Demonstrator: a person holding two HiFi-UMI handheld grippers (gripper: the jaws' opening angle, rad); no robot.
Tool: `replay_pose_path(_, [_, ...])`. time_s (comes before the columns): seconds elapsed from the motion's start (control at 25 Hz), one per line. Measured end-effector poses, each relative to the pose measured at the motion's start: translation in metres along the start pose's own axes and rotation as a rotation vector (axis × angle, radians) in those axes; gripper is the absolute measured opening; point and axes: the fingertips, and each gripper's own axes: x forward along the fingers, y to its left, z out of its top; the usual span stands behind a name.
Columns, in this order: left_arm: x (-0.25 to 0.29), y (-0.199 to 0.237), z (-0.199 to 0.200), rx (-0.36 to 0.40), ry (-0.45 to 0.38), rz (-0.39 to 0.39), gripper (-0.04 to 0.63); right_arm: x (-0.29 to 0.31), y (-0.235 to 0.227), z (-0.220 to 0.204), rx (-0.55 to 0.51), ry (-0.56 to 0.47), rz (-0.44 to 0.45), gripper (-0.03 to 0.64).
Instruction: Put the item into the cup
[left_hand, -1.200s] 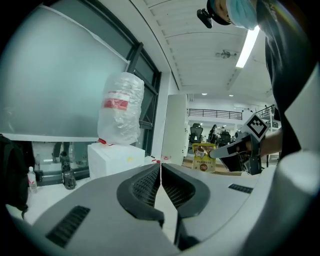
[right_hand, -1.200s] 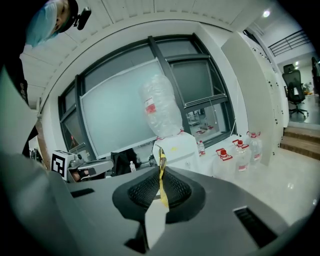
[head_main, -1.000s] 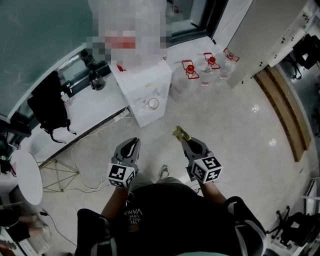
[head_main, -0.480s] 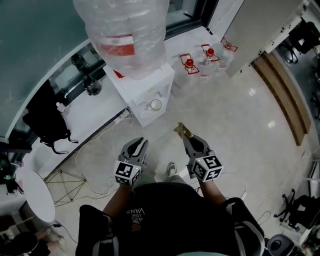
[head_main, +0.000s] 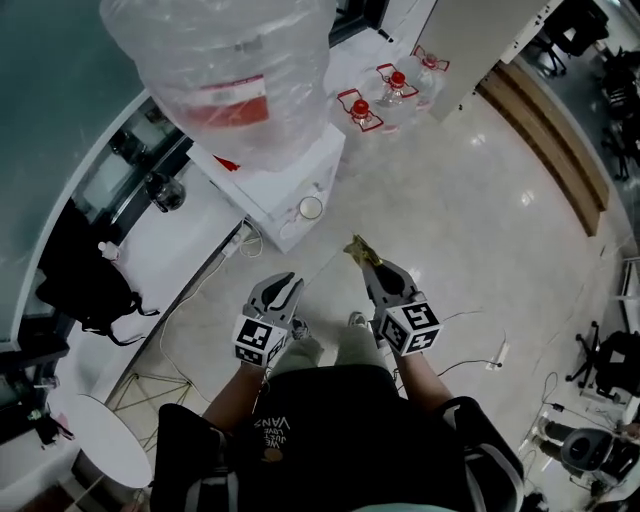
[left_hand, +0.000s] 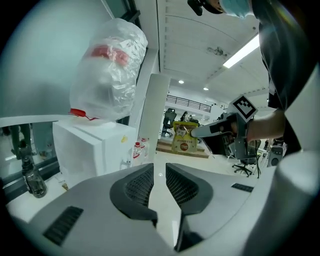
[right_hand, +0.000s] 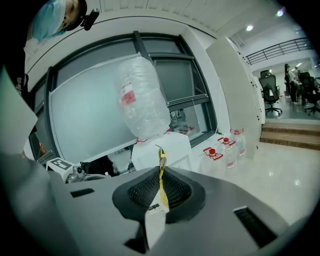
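A white paper cup (head_main: 310, 208) stands in the tap recess of the white water dispenser (head_main: 270, 175), which carries a big clear bottle (head_main: 225, 70). My right gripper (head_main: 370, 266) is shut on a flat yellow snack packet (head_main: 357, 250), held in the air over the floor, short of the cup and to its right. In the right gripper view the packet (right_hand: 161, 182) shows edge-on between the pads. My left gripper (head_main: 281, 287) hangs beside it with its jaws opening a little and nothing between them (left_hand: 160, 172). From the left gripper view I see the packet (left_hand: 184, 138) face-on.
Water jugs with red caps (head_main: 362, 108) stand on the floor right of the dispenser. Cables (head_main: 195, 335) trail over the tiles at the left. A black bag (head_main: 85, 285) lies on the white counter. A round white table (head_main: 100, 465) is at bottom left and a wooden step (head_main: 545, 130) at right.
The left jaws have parted from shut to a narrow gap. The view has swung, so the dispenser now sits further up and left. The right gripper still holds the packet.
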Motion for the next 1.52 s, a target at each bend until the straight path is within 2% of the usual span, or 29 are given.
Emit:
replay_pose_path(0.12, [0.007, 0.014, -0.010, -0.002, 0.021, -0.017, 0.066, 0.016, 0.000, -0.007, 0.015, 0.001, -0.004, 0.051])
replay_pose_path(0.32, [0.029, 0.031, -0.022, -0.020, 0.033, 0.001, 0.077, 0.044, -0.015, -0.020, -0.002, 0.038, 0.014, 0.051])
replay_pose_path(0.6, [0.079, 0.050, -0.047, -0.047, 0.038, 0.081, 0.129, 0.092, -0.050, -0.036, -0.094, 0.108, 0.080, 0.051])
replay_pose_path(1.04, [0.149, 0.081, -0.106, -0.115, 0.058, 0.185, 0.197, 0.161, -0.108, -0.083, -0.116, 0.178, 0.155, 0.051])
replay_pose_path(1.2, [0.163, 0.094, -0.131, -0.092, 0.085, 0.221, 0.216, 0.184, -0.115, -0.097, -0.128, 0.187, 0.179, 0.051])
replay_pose_path(1.32, [0.177, 0.100, -0.152, -0.143, 0.063, 0.247, 0.230, 0.199, -0.122, -0.106, -0.163, 0.194, 0.193, 0.051])
replay_pose_path(1.52, [0.191, 0.117, -0.176, -0.174, 0.062, 0.291, 0.245, 0.217, -0.122, -0.125, -0.222, 0.227, 0.232, 0.051])
